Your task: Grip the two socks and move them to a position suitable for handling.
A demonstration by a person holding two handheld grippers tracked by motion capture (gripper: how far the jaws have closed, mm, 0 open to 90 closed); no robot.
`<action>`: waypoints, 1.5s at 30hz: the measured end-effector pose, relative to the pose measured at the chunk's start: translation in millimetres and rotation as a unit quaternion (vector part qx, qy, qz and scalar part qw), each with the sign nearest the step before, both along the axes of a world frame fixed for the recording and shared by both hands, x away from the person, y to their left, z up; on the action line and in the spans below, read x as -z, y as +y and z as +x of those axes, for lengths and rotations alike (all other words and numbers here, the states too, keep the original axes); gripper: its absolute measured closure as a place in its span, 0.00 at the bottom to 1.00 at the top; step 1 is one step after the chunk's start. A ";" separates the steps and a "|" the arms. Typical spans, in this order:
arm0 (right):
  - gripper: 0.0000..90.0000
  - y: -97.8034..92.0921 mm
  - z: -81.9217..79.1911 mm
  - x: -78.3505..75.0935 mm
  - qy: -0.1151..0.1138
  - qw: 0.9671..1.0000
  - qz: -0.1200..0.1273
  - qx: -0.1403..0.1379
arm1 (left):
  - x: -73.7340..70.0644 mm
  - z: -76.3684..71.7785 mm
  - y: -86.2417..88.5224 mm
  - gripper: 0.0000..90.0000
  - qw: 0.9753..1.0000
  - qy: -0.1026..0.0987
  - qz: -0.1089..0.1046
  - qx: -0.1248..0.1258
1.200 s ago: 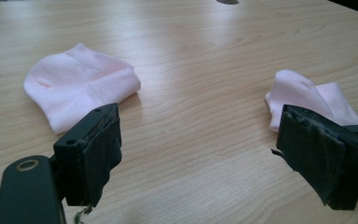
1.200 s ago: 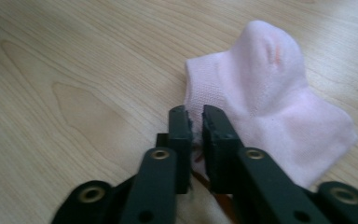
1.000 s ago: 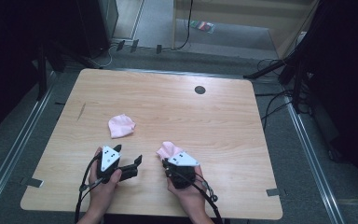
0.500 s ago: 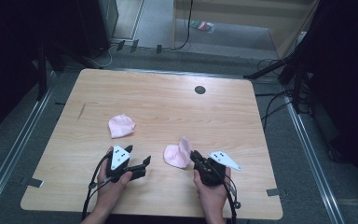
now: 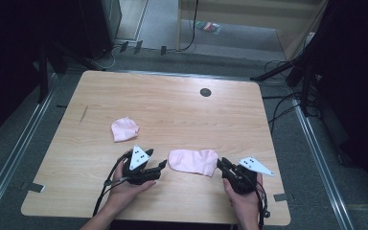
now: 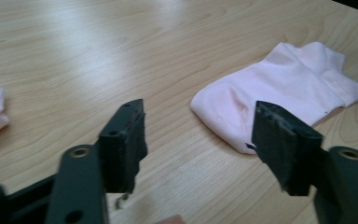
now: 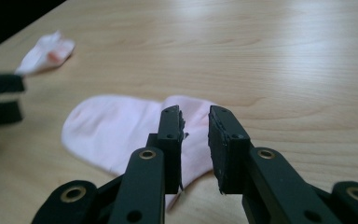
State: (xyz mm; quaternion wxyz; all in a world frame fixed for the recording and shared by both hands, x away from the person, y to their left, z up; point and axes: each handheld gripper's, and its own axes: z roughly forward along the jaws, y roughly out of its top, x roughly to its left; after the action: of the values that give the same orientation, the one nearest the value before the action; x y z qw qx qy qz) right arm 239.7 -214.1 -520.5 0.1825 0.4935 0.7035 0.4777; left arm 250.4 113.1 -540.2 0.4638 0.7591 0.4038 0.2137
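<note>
**Flanking a flat pink sock near the surface's front edge**

Lying flat on the wooden surface (image 5: 182, 110), the pink sock (image 5: 193, 161) sits close to the front edge, about midway along it. The left claw (image 5: 162, 165) is spread wide with nothing between its jaws, its tips just beside the sock's rounded toe end. The right claw (image 5: 222, 165) has its jaws narrowed to a slim gap, empty, right at the sock's cuff end. A second pink sock (image 5: 124, 129), folded up small, rests farther back toward the left edge, well apart from the first.
</note>
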 end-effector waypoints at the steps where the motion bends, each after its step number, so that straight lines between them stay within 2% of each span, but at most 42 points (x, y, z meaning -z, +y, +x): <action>1: 0.82 1.2 -2.5 2.2 -0.009 0.999 -0.015 -0.033 | 0.4 0.1 -0.9 0.52 1.000 0.000 0.001 0.005; 4: 0.79 5.6 -5.8 9.4 0.003 0.996 -0.033 -0.086 | 2.0 1.6 -4.5 0.59 1.000 0.011 -0.007 0.022; 7: 0.75 10.6 -2.0 18.0 0.022 0.995 -0.040 -0.091 | 3.4 2.2 -5.9 0.60 0.999 0.019 -0.012 0.024; 8: 0.72 13.6 0.1 19.2 0.026 0.994 -0.041 -0.102 | 4.0 1.9 -5.9 0.60 0.999 0.022 -0.015 0.027; 10: 0.67 18.2 1.9 20.3 0.026 0.992 -0.061 -0.108 | 5.7 0.7 -4.5 0.58 0.999 0.024 -0.019 0.031; 15: 0.66 26.1 3.2 26.3 0.034 0.988 -0.118 -0.097 | 6.8 -0.2 -1.2 0.57 0.999 0.022 -0.026 0.031; 17: 0.73 28.3 2.8 28.1 0.031 0.986 -0.143 -0.077 | 5.8 -0.2 -1.5 0.57 0.999 0.021 -0.035 0.032; 20: 0.97 28.0 3.1 27.2 0.030 0.986 -0.150 -0.071 | 4.9 -0.6 -6.1 0.56 0.998 0.019 -0.034 0.040; 23: 1.00 29.9 4.8 23.8 0.039 0.985 -0.151 -0.070 | 4.6 -1.3 -13.4 0.53 0.998 0.018 -0.027 0.055; 24: 1.00 31.1 5.2 20.3 0.036 0.987 -0.142 -0.071 | 4.7 -1.9 -16.6 0.52 0.998 0.019 -0.026 0.058; 27: 1.00 34.2 4.0 9.7 0.014 0.989 -0.133 -0.064 | 4.3 -3.7 -24.1 0.48 0.998 0.013 -0.009 0.067; 28: 0.99 33.2 4.1 7.7 0.009 0.991 -0.124 -0.056 | 4.1 -4.6 -24.9 0.48 0.998 0.012 -0.010 0.067; 29: 0.96 32.1 5.1 7.3 0.010 0.992 -0.111 -0.052 | 3.7 -4.7 -24.1 0.48 0.998 0.013 -0.009 0.068; 31: 0.90 30.8 8.1 10.3 0.018 0.993 -0.095 -0.065 | 3.2 -4.4 -20.8 0.48 0.998 0.013 -0.011 0.065; 34: 0.72 33.8 10.3 17.0 0.023 0.992 -0.098 -0.072 | 2.6 -3.8 -15.1 0.48 0.998 0.016 -0.016 0.059; 37: 0.60 39.5 13.8 22.9 0.026 0.990 -0.119 -0.067 | 2.7 -3.2 -11.6 0.49 0.998 0.015 -0.025 0.052; 39: 0.56 42.9 17.7 26.6 0.030 0.990 -0.129 -0.056 | 3.1 -2.7 -11.0 0.49 0.998 0.014 -0.025 0.052; 41: 0.56 44.6 20.1 28.5 0.033 0.989 -0.138 -0.048 | 3.6 -2.7 -10.6 0.48 0.998 0.014 -0.025 0.051; 43: 0.61 46.8 20.5 29.2 0.032 0.989 -0.141 -0.046 | 4.1 -2.9 -10.2 0.47 0.999 0.010 -0.025 0.047; 45: 0.74 48.4 20.2 28.8 0.031 0.988 -0.142 -0.046 | 4.3 -2.7 -10.0 0.45 0.999 0.010 -0.023 0.045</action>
State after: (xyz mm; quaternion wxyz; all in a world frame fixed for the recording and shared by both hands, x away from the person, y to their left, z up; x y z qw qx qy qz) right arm 259.9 -165.7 -549.3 0.2065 0.4440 0.7915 0.3657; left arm 247.7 103.1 -544.5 0.4864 0.7678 0.3785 0.1753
